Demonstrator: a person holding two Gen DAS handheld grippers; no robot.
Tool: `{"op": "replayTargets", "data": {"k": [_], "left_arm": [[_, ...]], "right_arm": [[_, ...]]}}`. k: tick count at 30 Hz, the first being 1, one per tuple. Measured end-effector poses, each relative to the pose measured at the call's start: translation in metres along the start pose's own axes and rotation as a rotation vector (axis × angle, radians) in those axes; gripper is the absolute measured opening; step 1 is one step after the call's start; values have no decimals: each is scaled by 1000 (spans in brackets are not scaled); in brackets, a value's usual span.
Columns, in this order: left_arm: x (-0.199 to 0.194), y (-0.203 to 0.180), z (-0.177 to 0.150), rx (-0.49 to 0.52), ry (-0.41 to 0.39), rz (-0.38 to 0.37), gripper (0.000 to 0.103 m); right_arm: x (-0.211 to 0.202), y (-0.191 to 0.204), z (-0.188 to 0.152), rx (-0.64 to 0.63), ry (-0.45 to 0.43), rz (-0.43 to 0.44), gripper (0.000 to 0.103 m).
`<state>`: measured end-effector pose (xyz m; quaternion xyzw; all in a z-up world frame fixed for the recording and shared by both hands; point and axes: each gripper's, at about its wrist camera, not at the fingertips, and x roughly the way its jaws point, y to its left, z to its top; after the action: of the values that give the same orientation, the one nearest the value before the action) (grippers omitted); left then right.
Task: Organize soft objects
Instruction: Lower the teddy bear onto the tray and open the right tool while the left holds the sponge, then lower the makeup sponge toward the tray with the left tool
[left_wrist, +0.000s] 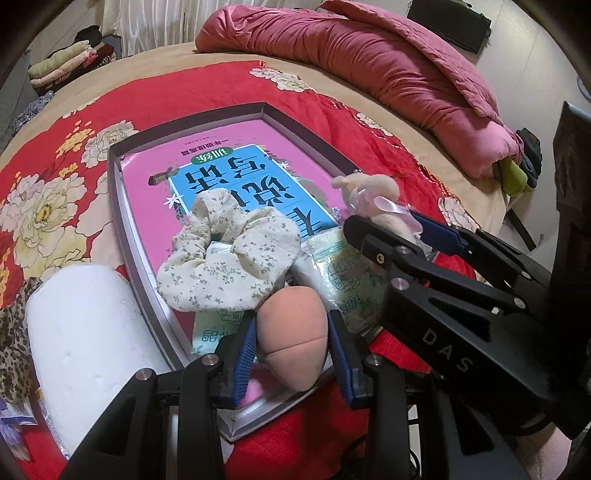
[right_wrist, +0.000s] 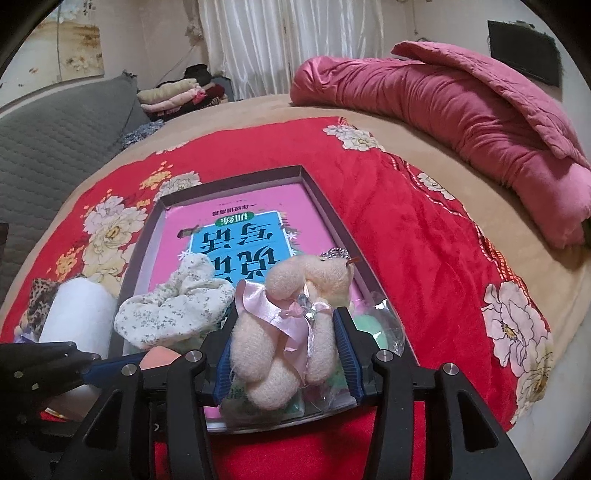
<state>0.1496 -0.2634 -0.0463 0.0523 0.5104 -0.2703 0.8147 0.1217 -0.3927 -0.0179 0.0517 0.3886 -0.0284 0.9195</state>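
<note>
A shallow grey box (left_wrist: 117, 206) (right_wrist: 321, 199) lies on the red floral blanket with a pink book (left_wrist: 258, 147) (right_wrist: 236, 221) in it. A cream floral scrunchie (left_wrist: 229, 258) (right_wrist: 173, 310) lies in the box's near end. My left gripper (left_wrist: 291, 347) is shut on a peach makeup sponge (left_wrist: 295, 332) above the box's near edge. My right gripper (right_wrist: 288, 350) (left_wrist: 384, 229) is shut on a beige plush toy with a pink ribbon (right_wrist: 291, 325) (left_wrist: 373, 195) above the box's near right part.
A white paper roll (left_wrist: 85, 347) (right_wrist: 79, 317) and a leopard-print cloth (left_wrist: 14, 332) lie left of the box. Green-printed packets (left_wrist: 343, 280) lie in the box. A rolled pink quilt (right_wrist: 461, 110) lies at the far right, folded clothes (right_wrist: 177, 96) at the far left.
</note>
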Motion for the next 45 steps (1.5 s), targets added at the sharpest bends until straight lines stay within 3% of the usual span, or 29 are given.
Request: {"op": "replayTargets", "data": {"k": [6,10,17,27,37,45], "left_arm": [[1,-1,0,1,0,0,39],[0,0,0,-9,-1,-6,39],[1,0,1,-8,-1,-5,39],[4,2,6,-22,0,1,39],[7,1,9,-13,-2,12,39],[9,-9,5,14,16,-22,39]], "right_arm": [[2,-3,-2,24,-6,11,54],[-3,-2,-1,31,-25,26,66],[-18,-2,-1,27,-72,17,74],[-52,-26,2,127,-191,-34,74],[-55,-24,0,124,-189,-44,74],[-56,-28,-1,137,-191,-55,74]]}}
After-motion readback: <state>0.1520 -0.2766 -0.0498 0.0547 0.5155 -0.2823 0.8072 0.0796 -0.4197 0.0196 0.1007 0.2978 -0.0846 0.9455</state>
